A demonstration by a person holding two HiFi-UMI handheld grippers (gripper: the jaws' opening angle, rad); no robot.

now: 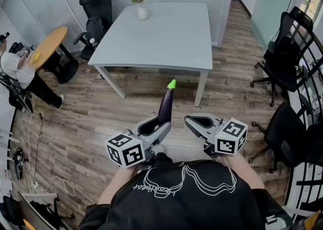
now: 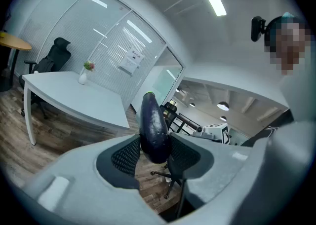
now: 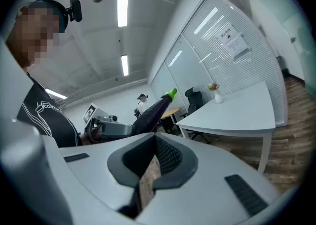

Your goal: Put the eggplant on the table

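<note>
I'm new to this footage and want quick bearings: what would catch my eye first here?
A dark purple eggplant with a bright green tip sticks out of the left tongs, which are clamped on its lower end above the wood floor. Ahead of it stands a pale table, with a small vase of flowers near its far left corner. The right tongs are shut and empty beside the eggplant.

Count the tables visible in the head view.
2. The large pale grey square table stands straight ahead. The small round wooden table is at the far left, beside a person. More tables may lie outside the frame.
</note>
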